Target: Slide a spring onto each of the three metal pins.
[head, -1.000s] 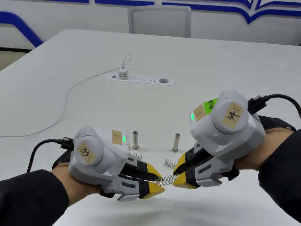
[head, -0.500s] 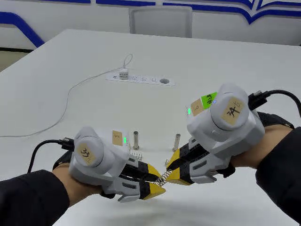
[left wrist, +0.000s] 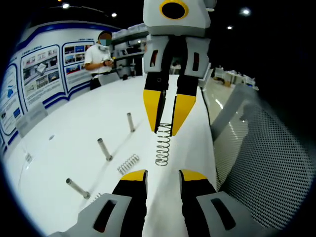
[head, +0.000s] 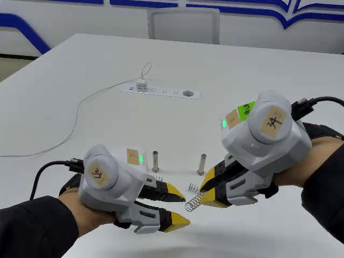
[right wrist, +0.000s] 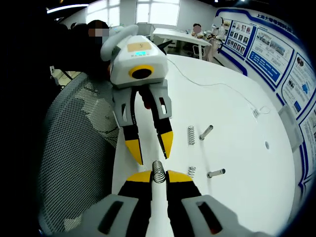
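- L tongs (head: 180,206), white body w/ black jaws & yellow tips: jaws wide apart, nothing in them. Tips point toward R tongs.
- R tongs (head: 206,189), same build: jaws pinched nearly together on one end of a small silver coil spring (head: 194,200). Rest of spring sticks out free toward L tongs, above the white desk (head: 107,123).
- Left gripper view: R tongs come in from top w/ held spring (left wrist: 162,147) reaching toward the gap of L tongs (left wrist: 163,176); spring not touching L jaws.
- Right gripper view: spring end (right wrist: 158,172) sits squeezed between R tips. L tongs (right wrist: 151,149) are opposite, gaping.
- Three short silver metal pins stand upright in a row on desk, apart from each other, bare: near pin (left wrist: 78,188), mid pin (left wrist: 104,149), far pin (left wrist: 131,122).
- Loose coil spring (left wrist: 128,164) lies flat on desk between pin row & tongs. Second loose spring (right wrist: 190,135) lies just beside a pin.
- White power strip (head: 161,90) w/ white cable (head: 80,107) sits well behind, mid-desk.
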### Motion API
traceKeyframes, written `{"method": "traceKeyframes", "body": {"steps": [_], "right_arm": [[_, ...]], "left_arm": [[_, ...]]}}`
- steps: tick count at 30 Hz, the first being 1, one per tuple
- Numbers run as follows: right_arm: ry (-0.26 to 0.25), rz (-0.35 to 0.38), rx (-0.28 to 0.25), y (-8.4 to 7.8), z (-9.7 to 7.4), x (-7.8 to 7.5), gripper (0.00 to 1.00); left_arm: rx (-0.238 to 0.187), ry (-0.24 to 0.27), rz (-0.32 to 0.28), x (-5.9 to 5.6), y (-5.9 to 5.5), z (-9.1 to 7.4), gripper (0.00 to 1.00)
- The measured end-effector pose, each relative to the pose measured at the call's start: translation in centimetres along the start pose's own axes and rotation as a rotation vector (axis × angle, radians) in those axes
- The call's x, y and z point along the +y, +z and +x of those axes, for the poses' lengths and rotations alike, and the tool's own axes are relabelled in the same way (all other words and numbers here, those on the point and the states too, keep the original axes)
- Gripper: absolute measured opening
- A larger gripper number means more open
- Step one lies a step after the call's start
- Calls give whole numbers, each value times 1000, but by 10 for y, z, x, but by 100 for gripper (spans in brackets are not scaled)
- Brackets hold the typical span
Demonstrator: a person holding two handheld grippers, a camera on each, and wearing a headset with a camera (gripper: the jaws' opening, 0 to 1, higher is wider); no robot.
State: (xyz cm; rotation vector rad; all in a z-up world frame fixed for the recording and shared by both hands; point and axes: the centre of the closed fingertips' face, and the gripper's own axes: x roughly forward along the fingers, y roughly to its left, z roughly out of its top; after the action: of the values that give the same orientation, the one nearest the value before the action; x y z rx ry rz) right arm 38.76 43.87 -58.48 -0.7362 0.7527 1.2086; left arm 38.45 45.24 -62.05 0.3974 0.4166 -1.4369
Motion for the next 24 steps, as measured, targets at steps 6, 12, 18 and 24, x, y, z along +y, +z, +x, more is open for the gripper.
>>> {"method": "traceKeyframes", "body": {"steps": [6,12,18,24], "right_arm": [[-52,22,41,-15,-23,-24,11],[-101,45,82,-30,-46,-47,11],[-139,68,105,-40,-62,-63,11],[-163,73,149,-50,-69,-76,11]], "left_arm": [[-15,17,-26,5,0,-4,31],[-31,39,-59,12,1,-8,36],[-39,73,-91,21,-3,-16,40],[-63,121,-134,34,-4,-27,45]]}}
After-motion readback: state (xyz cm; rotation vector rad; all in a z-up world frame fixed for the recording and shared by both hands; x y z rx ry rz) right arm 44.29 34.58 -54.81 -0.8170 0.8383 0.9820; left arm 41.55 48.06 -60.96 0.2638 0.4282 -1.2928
